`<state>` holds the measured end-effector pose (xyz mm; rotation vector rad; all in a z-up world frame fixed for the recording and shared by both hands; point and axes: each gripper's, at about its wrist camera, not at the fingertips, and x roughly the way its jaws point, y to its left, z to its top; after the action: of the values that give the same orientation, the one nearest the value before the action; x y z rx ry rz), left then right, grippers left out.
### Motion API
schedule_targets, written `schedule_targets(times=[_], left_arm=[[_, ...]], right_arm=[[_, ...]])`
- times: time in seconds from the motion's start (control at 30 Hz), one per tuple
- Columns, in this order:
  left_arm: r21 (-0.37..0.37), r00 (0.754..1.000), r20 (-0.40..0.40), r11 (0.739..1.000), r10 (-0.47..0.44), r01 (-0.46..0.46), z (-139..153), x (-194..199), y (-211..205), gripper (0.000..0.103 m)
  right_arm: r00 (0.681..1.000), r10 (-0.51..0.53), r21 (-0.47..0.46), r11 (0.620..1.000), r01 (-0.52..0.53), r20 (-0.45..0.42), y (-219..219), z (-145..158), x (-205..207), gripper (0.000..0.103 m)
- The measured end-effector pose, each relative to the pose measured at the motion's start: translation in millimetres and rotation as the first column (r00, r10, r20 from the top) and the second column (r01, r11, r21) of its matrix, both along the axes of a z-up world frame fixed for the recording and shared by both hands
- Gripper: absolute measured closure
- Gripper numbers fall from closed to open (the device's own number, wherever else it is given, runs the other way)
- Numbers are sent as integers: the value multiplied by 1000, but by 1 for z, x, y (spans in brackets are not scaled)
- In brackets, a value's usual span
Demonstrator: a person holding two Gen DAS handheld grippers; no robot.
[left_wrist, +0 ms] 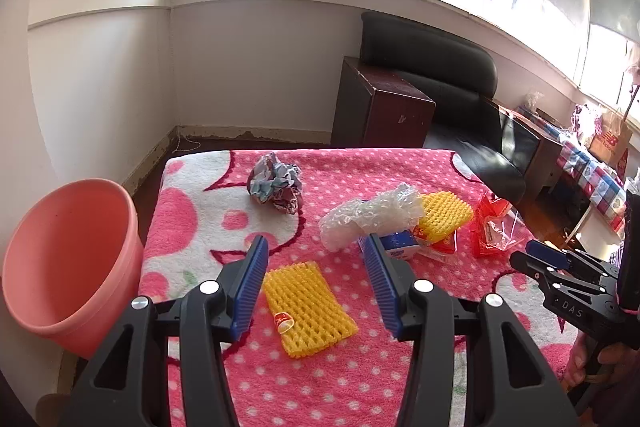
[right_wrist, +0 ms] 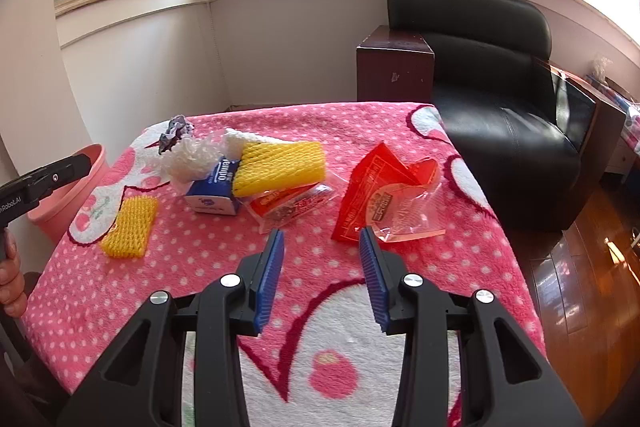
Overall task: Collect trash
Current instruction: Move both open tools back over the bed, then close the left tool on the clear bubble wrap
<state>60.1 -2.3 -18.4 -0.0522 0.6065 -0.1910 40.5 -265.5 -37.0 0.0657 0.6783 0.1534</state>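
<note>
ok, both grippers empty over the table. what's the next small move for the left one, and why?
Probably ease the left gripper down onto the near yellow foam net and close. Its jaws stand open and empty, the net lies flat on the blanket right between them, apart from the other litter, and the pink bin sits just to its left, so the drop would be short.

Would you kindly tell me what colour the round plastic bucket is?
The round plastic bucket is salmon pink, clearest in the left wrist view.

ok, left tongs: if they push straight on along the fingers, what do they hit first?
Most likely the near yellow foam net lying flat on the pink blanket. It sits between the open left tongs, just below the tips. Depth is hard to judge, so they could overshoot onto blanket.
</note>
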Motion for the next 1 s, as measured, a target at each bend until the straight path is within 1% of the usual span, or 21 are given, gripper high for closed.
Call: schedule_targets(times=[0.17,0.27,0.37,0.53,0.7,0.77,0.83,0.87,0.9,0.93,1.0], left_arm=[[58,999,-6,997,-54,55,-5,19,-19,54],[77,997,-22,994,-71,72,-10,33,-24,54],[97,995,-46,991,-90,94,-16,49,-29,54],[138,990,-63,981,-126,134,-24,67,-40,54],[144,984,-78,975,-157,167,-34,78,-49,54],[137,982,-84,975,-167,177,-38,80,-50,62],[131,981,-89,975,-171,182,-41,81,-51,82],[128,981,-91,975,-169,180,-42,82,-51,88],[125,982,-93,976,-166,177,-43,82,-50,98],[113,981,-95,977,-168,179,-43,82,-49,102],[96,982,-89,980,-166,174,-43,81,-46,103]], right_arm=[[1000,-20,38,999,20,-9,-15,-2,6,63],[1000,-19,62,998,21,-20,-17,-3,11,63],[999,5,86,996,-2,-32,-15,-4,16,63],[997,53,116,992,-47,-52,-5,-5,29,63],[994,96,159,983,-87,-52,4,1,47,63],[990,126,187,976,-113,-57,9,4,56,63],[985,161,195,970,-147,-56,18,7,63,63],[983,176,192,968,-162,-53,24,7,66,63],[980,193,187,966,-180,-51,30,7,68,63],[976,210,177,964,-198,-52,36,6,71,63],[972,230,142,965,-220,-56,49,3,75,63]])
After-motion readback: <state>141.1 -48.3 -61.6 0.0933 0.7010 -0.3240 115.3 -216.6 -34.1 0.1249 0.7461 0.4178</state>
